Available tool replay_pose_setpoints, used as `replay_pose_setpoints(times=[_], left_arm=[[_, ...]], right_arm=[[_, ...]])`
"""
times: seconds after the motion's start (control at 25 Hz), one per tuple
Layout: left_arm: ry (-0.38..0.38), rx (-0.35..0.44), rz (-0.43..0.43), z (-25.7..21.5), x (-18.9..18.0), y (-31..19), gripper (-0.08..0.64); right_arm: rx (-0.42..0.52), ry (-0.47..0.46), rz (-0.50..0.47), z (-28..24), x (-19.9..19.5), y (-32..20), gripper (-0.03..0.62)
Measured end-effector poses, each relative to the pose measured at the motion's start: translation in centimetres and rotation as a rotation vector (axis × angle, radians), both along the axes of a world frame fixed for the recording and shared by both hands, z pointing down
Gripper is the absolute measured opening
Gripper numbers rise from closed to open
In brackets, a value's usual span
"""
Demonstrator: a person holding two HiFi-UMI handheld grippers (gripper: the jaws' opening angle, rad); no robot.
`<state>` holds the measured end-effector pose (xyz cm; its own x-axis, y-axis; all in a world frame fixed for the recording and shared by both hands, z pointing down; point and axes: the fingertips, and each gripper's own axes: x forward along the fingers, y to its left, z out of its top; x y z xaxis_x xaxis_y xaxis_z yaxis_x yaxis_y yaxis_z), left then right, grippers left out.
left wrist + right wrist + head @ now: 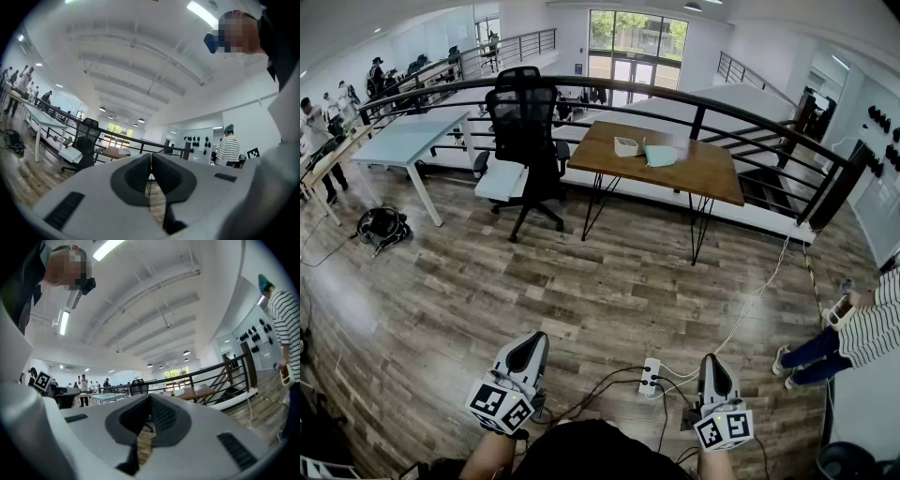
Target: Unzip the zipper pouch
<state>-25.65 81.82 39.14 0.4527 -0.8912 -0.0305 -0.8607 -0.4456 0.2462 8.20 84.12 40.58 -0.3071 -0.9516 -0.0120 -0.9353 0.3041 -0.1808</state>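
**Grippers.** The left gripper (533, 339) and the right gripper (711, 360) sit at the lower edge of the head view, both pointing level and away from the person. In the left gripper view, the left gripper's (150, 162) jaws are pressed together with nothing between them. In the right gripper view, the right gripper's (150, 404) jaws are likewise clenched on nothing. The two grippers are well apart from each other, above the wooden floor (609, 272).

**Task item.** A pale blue-green item, apparently the zipper pouch (660, 155), lies flat on the wooden table (698, 173) on the far side of the floor. It is too small in the head view to show its zipper. It lies just beside a small white box (626, 146). The pouch is well apart from both grippers. It also shows in the right gripper view (178, 393), on the table beyond the jaws.

**Surroundings.**
- A black office chair (525, 131) stands to the left of the wooden table.
- A white table (408, 139) stands further left.
- A dark curved railing (703, 108) runs behind the furniture.
- A white power strip (649, 377), with cables attached, lies on the floor between the two grippers.
- A person in a striped shirt (874, 323) stands at the right edge.
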Motion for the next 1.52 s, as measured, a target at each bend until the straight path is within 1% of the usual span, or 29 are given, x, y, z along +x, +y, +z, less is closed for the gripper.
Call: replay_pose_setpoints(times=[0.24,0.56,0.76,0.8,0.88,0.92,1.04,1.16,1.2,1.24,1.28,1.32,1.36,1.52], left_arm=[[-0.002,0.003,0.018,0.0,1.9,0.1,0.014],[-0.003,-0.013,0.023,0.2,3.1,-0.2,0.015],[-0.006,-0.013,0.036,0.2,4.4,-0.2,0.021],[-0.003,-0.012,0.036,0.2,4.7,-0.1,0.047],[0.004,-0.006,0.031,0.0,5.1,-0.1,0.15],[0.006,-0.004,0.029,-0.1,5.3,-0.1,0.166],[-0.001,-0.005,0.026,-0.3,6.0,0.0,0.176],[-0.019,-0.01,0.022,-0.1,7.2,0.2,0.176],[-0.024,-0.01,0.023,0.0,7.7,0.4,0.176],[-0.028,-0.008,0.025,0.1,8.2,0.6,0.183],[-0.03,-0.006,0.028,0.2,8.6,0.7,0.221],[-0.03,-0.004,0.03,0.1,9.0,0.7,0.263],[-0.029,-0.002,0.029,0.1,9.2,0.7,0.28],[-0.04,-0.005,0.03,0.0,9.8,0.1,0.31]], right_arm=[[-0.008,0.005,-0.022,0.3,0.6,-0.3,-0.008],[-0.008,0.007,-0.033,0.4,1.5,-0.1,-0.006],[0.023,0.026,-0.043,-0.4,1.9,0.3,-0.003],[0.031,0.028,-0.043,-0.6,2.1,0.4,0.02],[0.049,0.024,-0.037,-1.1,2.6,0.6,0.076],[0.058,0.018,-0.034,-1.3,2.9,0.8,0.083],[0.063,0.013,-0.032,-1.6,3.8,1.6,0.118],[0.059,0.015,-0.041,-1.6,4.9,2.2,0.134],[0.063,0.009,-0.05,-1.6,5.2,2.3,0.155],[0.071,-0.002,-0.058,-1.6,5.5,2.5,0.207],[0.081,-0.014,-0.061,-1.7,5.8,2.5,0.292],[0.09,-0.024,-0.056,-1.8,6.0,2.5,0.338],[0.098,-0.029,-0.049,-1.9,6.2,2.5,0.361],[0.106,-0.025,-0.033,-1.9,6.7,2.3,0.367]])
